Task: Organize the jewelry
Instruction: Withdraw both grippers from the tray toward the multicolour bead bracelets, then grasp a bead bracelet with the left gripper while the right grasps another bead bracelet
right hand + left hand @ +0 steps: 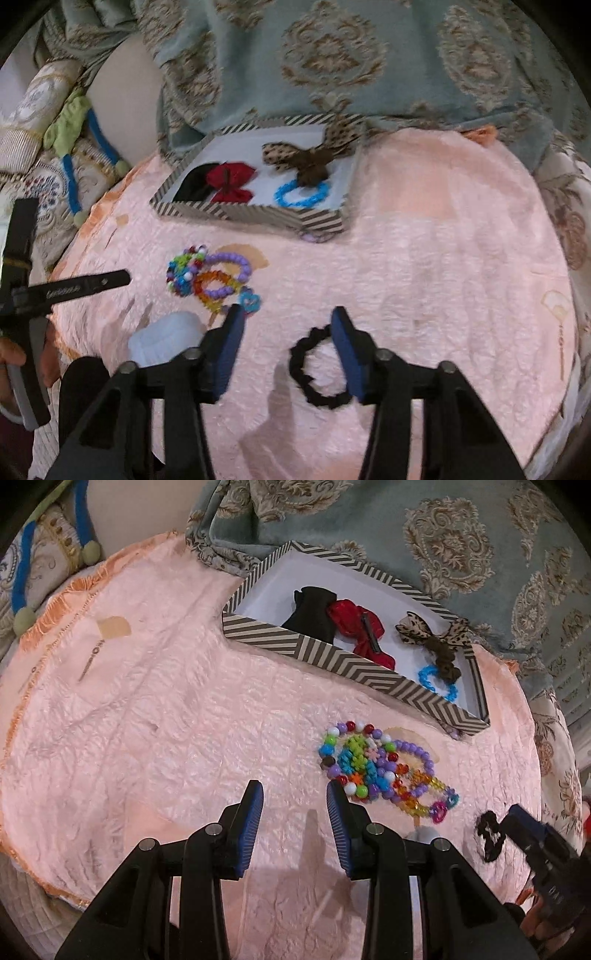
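Note:
A striped box on the pink cloth holds a black bow, a red bow, a spotted brown bow and a blue bracelet. A pile of coloured bead bracelets lies in front of the box. My left gripper is open, just left of the pile. A black scrunchie lies on the cloth. My right gripper is open, its right finger over the scrunchie's edge.
The round pink cloth has an orange fringe. A blue-grey patterned fabric lies behind the box. A white object sits by my right gripper's left finger. An earring lies at the far left.

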Action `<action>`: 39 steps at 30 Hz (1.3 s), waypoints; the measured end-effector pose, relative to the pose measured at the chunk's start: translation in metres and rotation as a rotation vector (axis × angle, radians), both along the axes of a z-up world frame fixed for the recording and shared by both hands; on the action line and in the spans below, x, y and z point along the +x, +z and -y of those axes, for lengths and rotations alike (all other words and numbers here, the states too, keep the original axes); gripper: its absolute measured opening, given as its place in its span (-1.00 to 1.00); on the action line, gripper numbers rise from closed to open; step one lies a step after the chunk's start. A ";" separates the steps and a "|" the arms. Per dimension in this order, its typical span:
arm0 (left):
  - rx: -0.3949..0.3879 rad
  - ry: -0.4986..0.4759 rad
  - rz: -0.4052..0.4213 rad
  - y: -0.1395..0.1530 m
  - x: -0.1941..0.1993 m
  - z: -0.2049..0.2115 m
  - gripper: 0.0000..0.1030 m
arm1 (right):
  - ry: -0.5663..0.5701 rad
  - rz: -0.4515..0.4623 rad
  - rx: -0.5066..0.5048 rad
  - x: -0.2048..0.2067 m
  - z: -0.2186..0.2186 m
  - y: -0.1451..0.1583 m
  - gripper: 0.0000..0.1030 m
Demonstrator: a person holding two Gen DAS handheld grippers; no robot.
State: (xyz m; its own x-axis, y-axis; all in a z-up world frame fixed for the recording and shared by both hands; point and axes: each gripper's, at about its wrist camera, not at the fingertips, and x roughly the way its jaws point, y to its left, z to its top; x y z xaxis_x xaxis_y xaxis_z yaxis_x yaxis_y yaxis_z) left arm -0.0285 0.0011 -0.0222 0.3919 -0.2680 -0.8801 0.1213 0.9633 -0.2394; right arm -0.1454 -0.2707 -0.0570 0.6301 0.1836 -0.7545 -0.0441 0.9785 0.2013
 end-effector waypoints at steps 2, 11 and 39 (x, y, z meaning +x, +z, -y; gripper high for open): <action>-0.014 -0.004 -0.009 -0.005 0.006 0.002 -0.62 | 0.018 -0.013 0.013 0.007 -0.006 -0.007 -0.13; -0.088 0.008 -0.051 -0.019 0.030 0.002 -0.59 | 0.067 -0.072 0.004 0.036 -0.028 -0.029 -0.13; -0.126 -0.013 0.001 0.011 0.038 0.007 -1.00 | 0.105 0.042 0.051 0.038 -0.027 0.006 -0.83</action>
State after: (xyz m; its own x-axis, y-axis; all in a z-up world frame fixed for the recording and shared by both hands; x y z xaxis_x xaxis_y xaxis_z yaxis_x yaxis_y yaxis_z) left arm 0.0098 -0.0057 -0.0113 0.3880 -0.3817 -0.8389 0.1338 0.9239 -0.3585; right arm -0.1071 -0.2434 -0.0514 0.6362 0.2880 -0.7158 -0.1555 0.9565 0.2467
